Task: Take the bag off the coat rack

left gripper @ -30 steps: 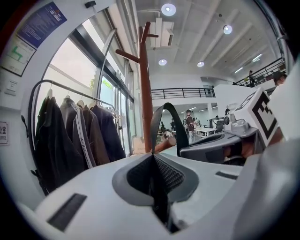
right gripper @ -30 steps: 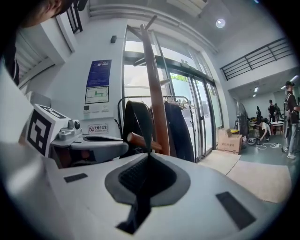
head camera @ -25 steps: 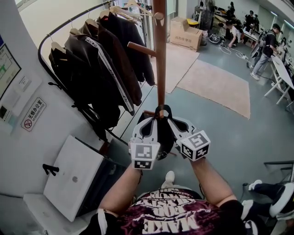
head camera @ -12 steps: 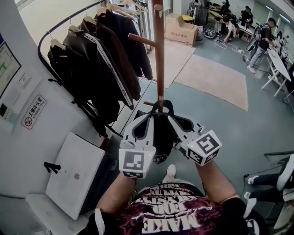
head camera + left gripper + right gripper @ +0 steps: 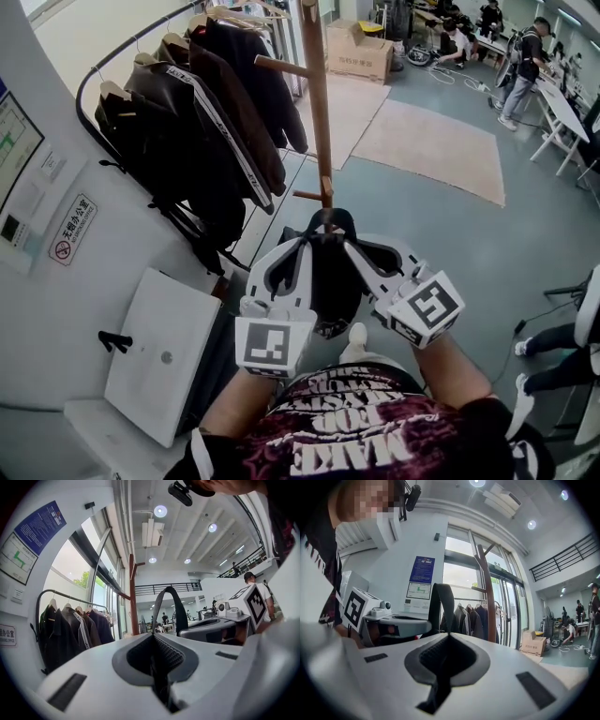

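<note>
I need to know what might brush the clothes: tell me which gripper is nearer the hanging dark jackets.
Left. The left gripper holds the bag on the side toward the jackets; the right gripper sits beyond the bag, farther from them.

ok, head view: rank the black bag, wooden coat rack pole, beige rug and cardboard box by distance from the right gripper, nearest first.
1. black fabric bag: strap held in the right gripper.
2. brown wooden coat rack pole: just ahead.
3. beige rug: floor, ahead-right.
4. brown cardboard box: far back.
</note>
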{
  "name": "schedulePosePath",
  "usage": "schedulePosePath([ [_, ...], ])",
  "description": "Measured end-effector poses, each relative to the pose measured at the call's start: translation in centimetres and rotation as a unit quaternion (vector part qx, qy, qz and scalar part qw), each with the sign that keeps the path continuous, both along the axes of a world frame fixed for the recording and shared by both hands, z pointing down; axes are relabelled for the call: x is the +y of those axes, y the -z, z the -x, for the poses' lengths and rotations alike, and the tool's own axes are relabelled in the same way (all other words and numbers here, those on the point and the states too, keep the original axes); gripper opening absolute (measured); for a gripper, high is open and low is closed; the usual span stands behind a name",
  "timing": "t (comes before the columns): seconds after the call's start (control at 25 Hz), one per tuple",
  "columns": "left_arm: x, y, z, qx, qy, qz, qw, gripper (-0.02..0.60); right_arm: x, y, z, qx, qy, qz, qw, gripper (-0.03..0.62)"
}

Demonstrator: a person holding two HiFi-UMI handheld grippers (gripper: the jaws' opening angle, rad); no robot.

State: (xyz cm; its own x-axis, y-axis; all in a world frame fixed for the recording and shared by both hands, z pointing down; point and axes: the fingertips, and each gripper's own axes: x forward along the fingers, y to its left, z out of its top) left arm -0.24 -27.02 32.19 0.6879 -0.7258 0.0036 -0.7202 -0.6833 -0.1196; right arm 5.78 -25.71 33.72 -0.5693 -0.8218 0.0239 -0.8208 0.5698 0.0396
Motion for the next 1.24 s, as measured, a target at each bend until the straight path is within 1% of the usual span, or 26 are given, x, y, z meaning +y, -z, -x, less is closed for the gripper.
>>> schedulePosePath([
  [0.12,1.3,0.1,0.3,-0.003,-0.006,-0.004,1.0,0.009,1.2,0.1,0.4,0.001,-0.005,-0.005,1.0,0.009],
  [0.32,3.2,-0.2,1.0,-0.002,-0.012,0.0,0.9999,0.009,3.3,-0.2,1.1,0.001,-0.016,-0.009,1.0,0.009],
  [0.76,5.6,-0.6,2.4,0.0,-0.02,0.0,0.9998,0.009,5.7,-0.6,2.4,0.003,-0.027,0.0,1.0,0.009],
  [0.96,5.8,-1.1,2.5,0.004,-0.022,0.01,0.9997,0.009,5.9,-1.3,2.5,0.005,-0.029,0.007,1.0,0.009],
  [1.24,4.6,-2.1,2.3,-0.002,-0.021,0.021,0.9996,0.009,4.7,-2.1,2.4,0.009,-0.031,0.021,0.999,0.009],
])
